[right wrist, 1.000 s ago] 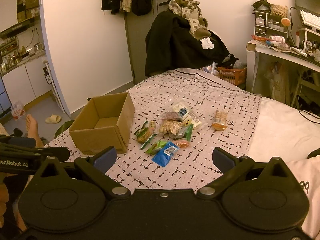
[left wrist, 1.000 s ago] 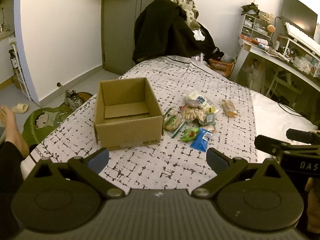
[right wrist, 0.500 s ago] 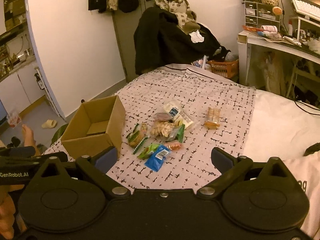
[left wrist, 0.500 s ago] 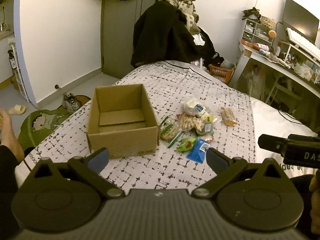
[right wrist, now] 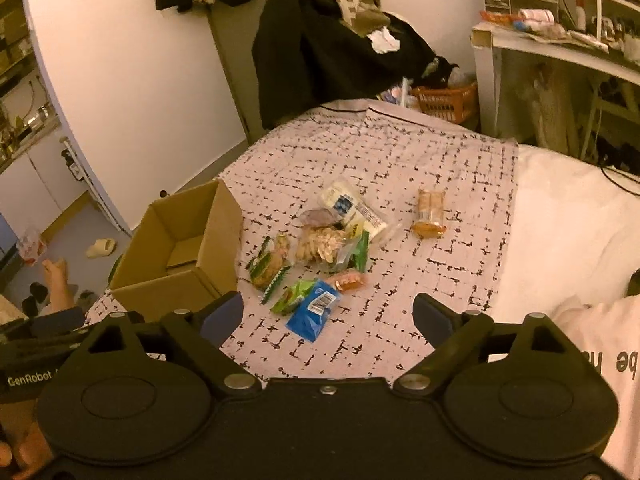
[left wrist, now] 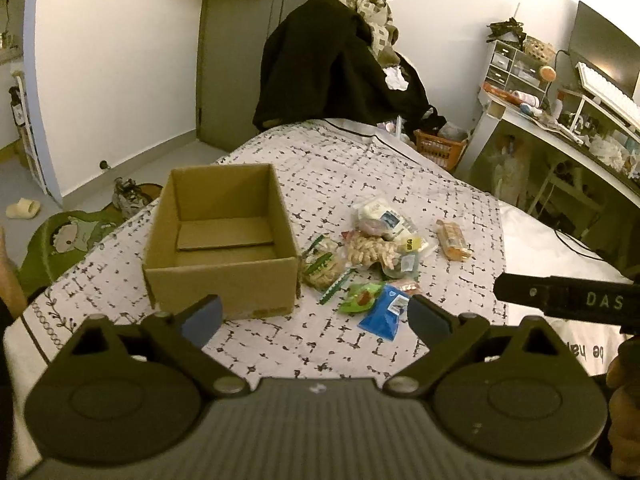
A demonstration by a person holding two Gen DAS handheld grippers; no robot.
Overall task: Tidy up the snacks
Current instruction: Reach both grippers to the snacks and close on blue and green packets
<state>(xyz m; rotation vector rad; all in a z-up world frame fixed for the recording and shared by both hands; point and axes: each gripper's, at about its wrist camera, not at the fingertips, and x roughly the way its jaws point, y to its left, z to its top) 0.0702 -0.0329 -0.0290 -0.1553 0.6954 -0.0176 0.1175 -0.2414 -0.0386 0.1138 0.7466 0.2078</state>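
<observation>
two tools are hovering over a bed (left wrist: pixel 360 184) spread with a white cloth printed in black dashes. at the left, a cardboard box (left wrist: pixel 222 236) is sitting open-topped on that cloth, with nothing inside but a loose flap lying on its floor. the left tool (left wrist: pixel 314 314) is hanging low in front of the box, its jaws spread wide with nothing between them after just narrowing a little; its left finger is overlapping the box's near wall in the left wrist view.

just right of the box, a heap of snacks (left wrist: pixel 376 252) is lying on the cloth: a green-striped packet (left wrist: pixel 322 266) nearest the box, a clear bag of pale twisted crackers (left wrist: pixel 370 250) behind it, a white pouch (left wrist: pixel 378 216) at the far end, a green wrapper (left wrist: pixel 360 296) and a blue packet (left wrist: pixel 384 312) at the near end, touching each other. a small orange-brown packet (left wrist: pixel 454 240) is lying apart, further right.

the right tool (right wrist: pixel 328 318) is pointing down at the same heap, its jaws also wide and gripping nothing, having just been closing somewhat; the blue packet (right wrist: pixel 314 314) is showing between its fingers, untouched. in the left wrist view its black body is reaching in from the right edge. a white garment with lettering (right wrist: pixel 600 360) is lying at the far right.
</observation>
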